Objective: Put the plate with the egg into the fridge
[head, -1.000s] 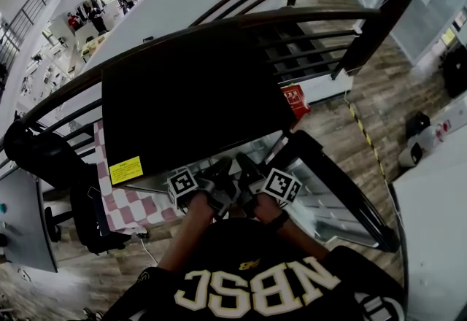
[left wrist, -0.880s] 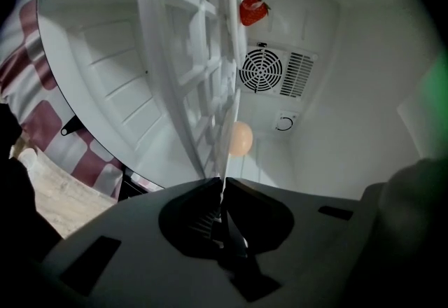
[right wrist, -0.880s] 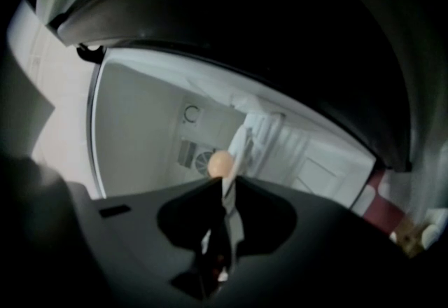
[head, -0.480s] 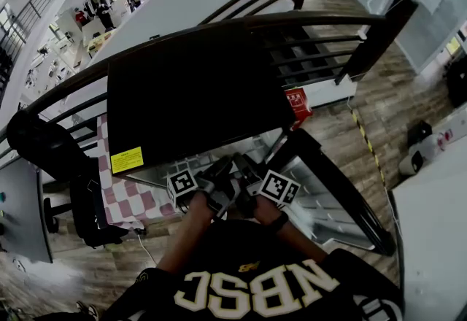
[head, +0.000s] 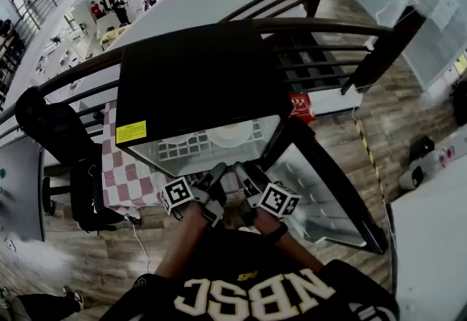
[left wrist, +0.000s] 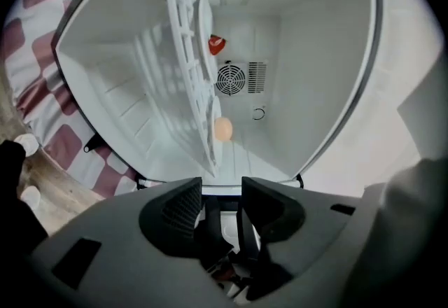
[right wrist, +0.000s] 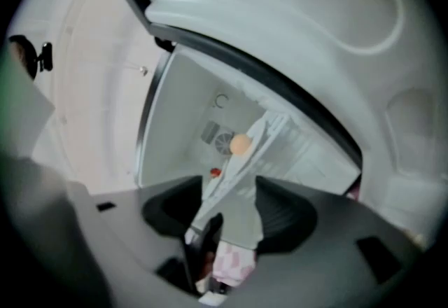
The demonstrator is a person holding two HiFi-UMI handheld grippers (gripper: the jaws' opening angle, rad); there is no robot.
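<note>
The small black fridge (head: 197, 79) stands with its door (head: 314, 188) swung open to the right. A white plate (head: 235, 134) rests on the wire shelf (left wrist: 187, 68) inside. In the left gripper view the egg (left wrist: 222, 129) sits on that plate (left wrist: 214, 145), and the egg (right wrist: 240, 143) also shows in the right gripper view. My left gripper (head: 217, 175) (left wrist: 220, 194) and right gripper (head: 241, 172) (right wrist: 231, 212) hang side by side just outside the fridge opening. The jaws of both are opening, and nothing is between them.
The fridge stands on a red-and-white checkered tablecloth (head: 128, 181). A black chair (head: 51, 130) is at the left. A dark railing (head: 321, 28) runs behind the fridge, with a red sign (head: 299, 104) below it. A fan grille (left wrist: 231, 79) is on the fridge's back wall.
Both grippers have drawn back out of the fridge toward me. The view has tipped, so the lit interior and the plate on the shelf now show.
</note>
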